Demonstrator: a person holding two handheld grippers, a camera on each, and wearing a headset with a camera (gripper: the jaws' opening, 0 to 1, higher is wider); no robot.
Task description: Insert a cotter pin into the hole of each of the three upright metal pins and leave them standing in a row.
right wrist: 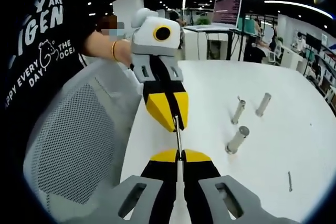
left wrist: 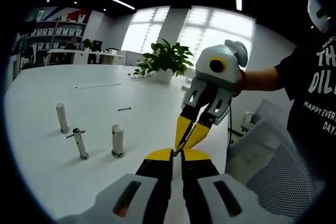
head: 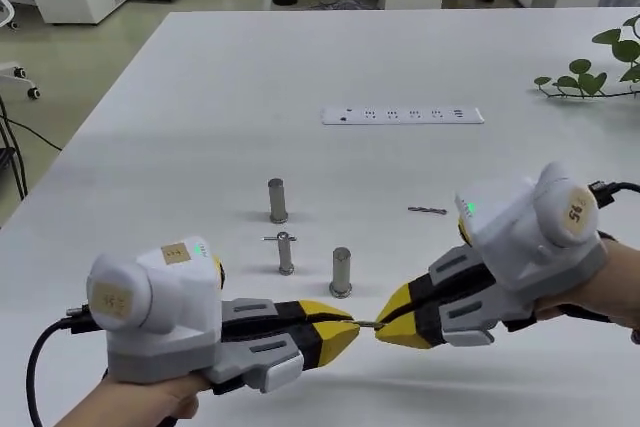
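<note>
Both sets of jaws pressed together, the left gripper (head: 350, 331) and right gripper (head: 382, 329), stickered "56", pinch one cotter pin (head: 367, 324) between them near three upright metal pins (head: 341, 272); the middle pin (head: 286, 257) holds a crosswise pin (head: 273, 238), and a spare cotter pin (head: 427, 210) lies apart

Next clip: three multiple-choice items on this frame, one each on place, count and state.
1. In the head view, the loose cotter pin lies on the table: A left of the upright pins; B right of them; C among them.
2. Upright pins carrying a cotter pin: A none; B one; C three.
3. The left tool and right tool: A wide open; B resting on the table; C shut together on the held cotter pin.
Answers: B, it lies to their right; B, the middle pin alone has a crossbar; C, both tips pinch it.
</note>
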